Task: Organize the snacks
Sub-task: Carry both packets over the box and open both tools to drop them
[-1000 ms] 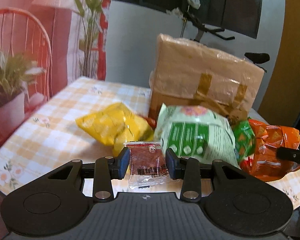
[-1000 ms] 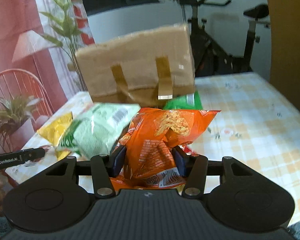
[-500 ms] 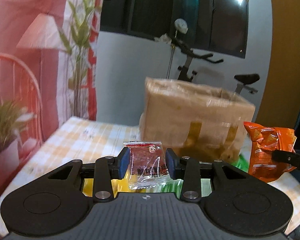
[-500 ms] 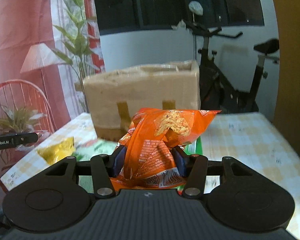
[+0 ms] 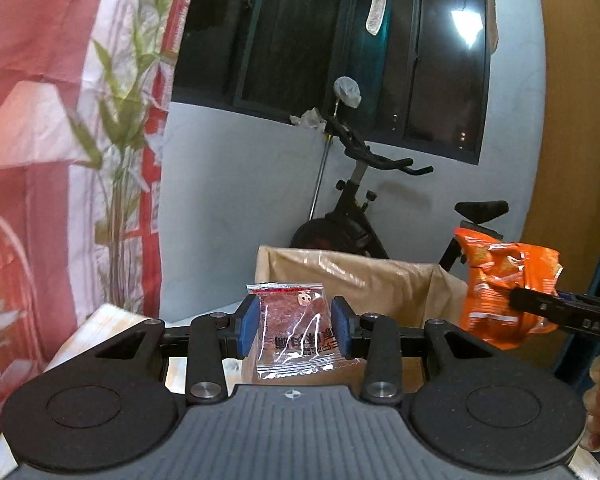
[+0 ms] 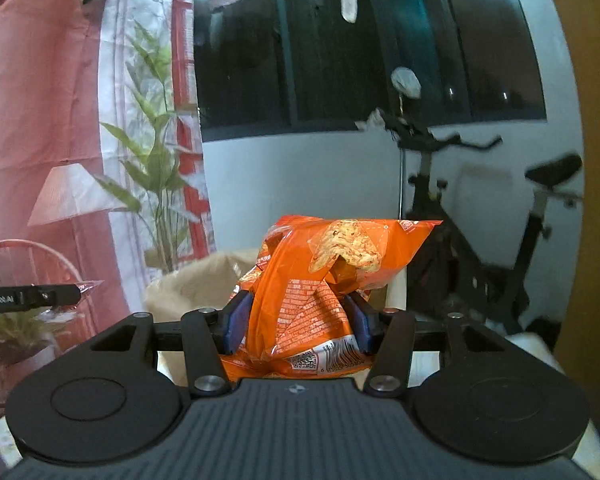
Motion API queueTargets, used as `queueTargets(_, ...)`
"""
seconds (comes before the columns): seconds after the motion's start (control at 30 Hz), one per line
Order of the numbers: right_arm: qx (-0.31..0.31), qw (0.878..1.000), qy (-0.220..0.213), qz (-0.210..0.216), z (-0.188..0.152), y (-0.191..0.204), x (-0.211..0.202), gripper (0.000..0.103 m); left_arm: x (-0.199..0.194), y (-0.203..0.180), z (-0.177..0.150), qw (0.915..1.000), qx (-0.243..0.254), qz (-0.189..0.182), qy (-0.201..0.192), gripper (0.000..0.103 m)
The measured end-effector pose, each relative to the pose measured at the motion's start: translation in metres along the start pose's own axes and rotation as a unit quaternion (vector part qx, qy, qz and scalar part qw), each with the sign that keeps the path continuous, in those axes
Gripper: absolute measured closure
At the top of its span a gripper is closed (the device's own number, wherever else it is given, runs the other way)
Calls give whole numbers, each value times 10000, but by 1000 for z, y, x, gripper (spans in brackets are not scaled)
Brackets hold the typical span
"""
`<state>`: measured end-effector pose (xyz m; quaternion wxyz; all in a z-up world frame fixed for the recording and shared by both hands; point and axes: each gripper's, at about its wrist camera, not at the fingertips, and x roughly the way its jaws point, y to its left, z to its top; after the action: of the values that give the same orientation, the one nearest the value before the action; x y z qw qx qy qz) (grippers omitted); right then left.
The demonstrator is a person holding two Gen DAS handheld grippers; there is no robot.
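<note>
Left hand-held gripper [image 5: 293, 326]: nearest item in the left wrist view. Blue pads [image 5: 247, 327] set narrow, pressing both side edges of a small clear sachet [image 5: 292, 332]. Sachet upright, red-brown contents, red strip along the top seal, dark print low on the face. Held in the air in front of the box.

Right hand-held gripper [image 6: 296, 326]: nearest item in the right wrist view. Blue pads [image 6: 236, 320] closed on the lower half of an orange chip bag [image 6: 324, 280]. Bag crumpled at the waist, upper part puffed and leaning right, barcode at the bottom edge. In the left wrist view the same bag [image 5: 504, 280] hangs at the right, clamped by a black finger, level with the box rim.

Table [image 5: 112, 320]: pale checked cloth, only a corner showing below and left of the left hand-held gripper.

Cardboard box [image 5: 356, 276]: brown, open at the top, glossy tape on the inner wall; stands on the table just behind both snacks. In the right wrist view its rim [image 6: 196, 280] shows left of the orange bag.

Exercise bike [image 5: 360, 208]: black, behind the box, against a pale wall; cloth draped on the handlebar.

Printed backdrop [image 5: 60, 120]: red and white, with lamp and leafy plant, at the left.

Dark window [image 5: 340, 60]: farthest, above the bike.
</note>
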<state>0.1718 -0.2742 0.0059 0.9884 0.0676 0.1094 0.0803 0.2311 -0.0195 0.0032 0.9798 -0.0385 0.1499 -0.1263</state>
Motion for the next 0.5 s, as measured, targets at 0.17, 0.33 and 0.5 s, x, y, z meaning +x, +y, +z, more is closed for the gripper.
queueTargets(0.17, 10, 9996, 133, -238, 16, -10, 55, 49, 38, -7, 23, 9998, 217, 0, 2, 62)
queueTargets(0.33, 47, 9988, 418, -266, 19, -19, 99, 49, 76, -11, 37, 9996, 223, -6, 182, 62)
queueTargets(0.5, 72, 9962, 829, -240, 16, -29, 134, 49, 110, -17, 41, 9990, 267, 12, 357, 62)
